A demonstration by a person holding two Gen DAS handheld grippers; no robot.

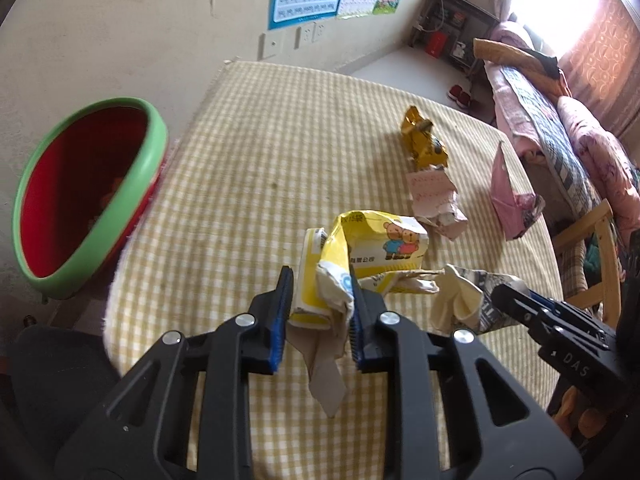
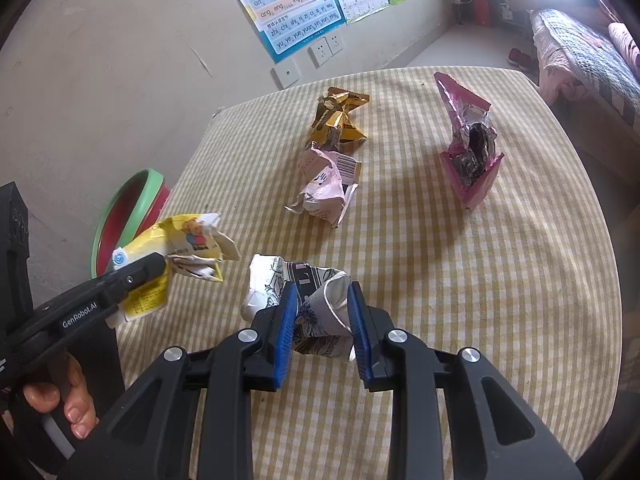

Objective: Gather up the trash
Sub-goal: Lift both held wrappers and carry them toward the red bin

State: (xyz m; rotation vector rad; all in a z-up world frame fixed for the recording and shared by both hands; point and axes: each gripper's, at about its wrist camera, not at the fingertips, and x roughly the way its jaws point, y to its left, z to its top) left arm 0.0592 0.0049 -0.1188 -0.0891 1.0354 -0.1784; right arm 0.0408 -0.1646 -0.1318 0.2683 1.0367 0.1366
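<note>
My left gripper (image 1: 320, 304) is shut on a crumpled yellow carton with a bear picture (image 1: 372, 256) and holds it above the checked table (image 1: 248, 184); the carton also shows in the right wrist view (image 2: 176, 256). My right gripper (image 2: 322, 308) is shut on a crushed white paper cup with black print (image 2: 316, 304), seen in the left wrist view (image 1: 468, 300) too. A red bin with a green rim (image 1: 84, 200) stands off the table's left edge, also seen in the right wrist view (image 2: 128, 216).
On the table lie a gold wrapper (image 2: 340, 120), a crumpled pale pink wrapper (image 2: 326, 184) and a pink foil packet (image 2: 468, 148). A bed (image 1: 560, 136) and a wooden chair (image 1: 596, 264) stand to the right. A wall with posters (image 2: 288, 4) is behind.
</note>
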